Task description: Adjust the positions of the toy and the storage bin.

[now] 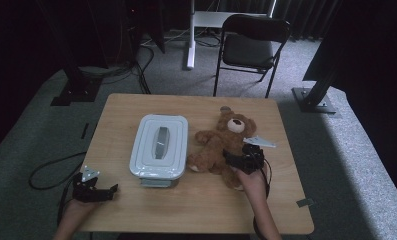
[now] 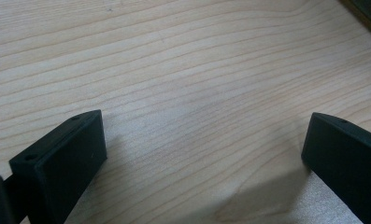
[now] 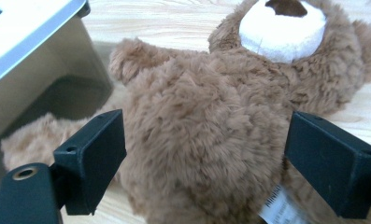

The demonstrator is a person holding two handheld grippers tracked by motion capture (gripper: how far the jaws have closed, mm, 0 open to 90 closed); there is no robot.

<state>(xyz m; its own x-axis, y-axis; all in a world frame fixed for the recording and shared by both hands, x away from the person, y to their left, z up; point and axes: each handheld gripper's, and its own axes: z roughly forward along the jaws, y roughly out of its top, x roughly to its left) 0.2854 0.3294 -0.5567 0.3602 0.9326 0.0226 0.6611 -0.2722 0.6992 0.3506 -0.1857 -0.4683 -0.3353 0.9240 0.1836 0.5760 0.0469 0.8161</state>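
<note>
A: Report the near side first. What did the left gripper (image 1: 111, 190) do?

B: It rested at the near left edge of the table (image 1: 196, 210), jaws spread wide over bare wood, holding nothing.

A: And the right gripper (image 3: 204, 154)?

B: Its jaws stood fully apart, one on each side of the teddy bear's (image 1: 226, 145) belly. The pads did not press the fur, so nothing was gripped.

A: Where did the bear lie?

B: On its back, right of centre, one leg just beside the lidded white box (image 1: 159, 145).

A: Orientation?

B: Its long axis ran from the feet, near, to the head, far; the muzzle faced up.

A: Handling?

B: Judged light, soft and compressible, not fragile. The plush would likely yield, so a grip across the torso was judged best; a limb would let the body dangle.
</note>
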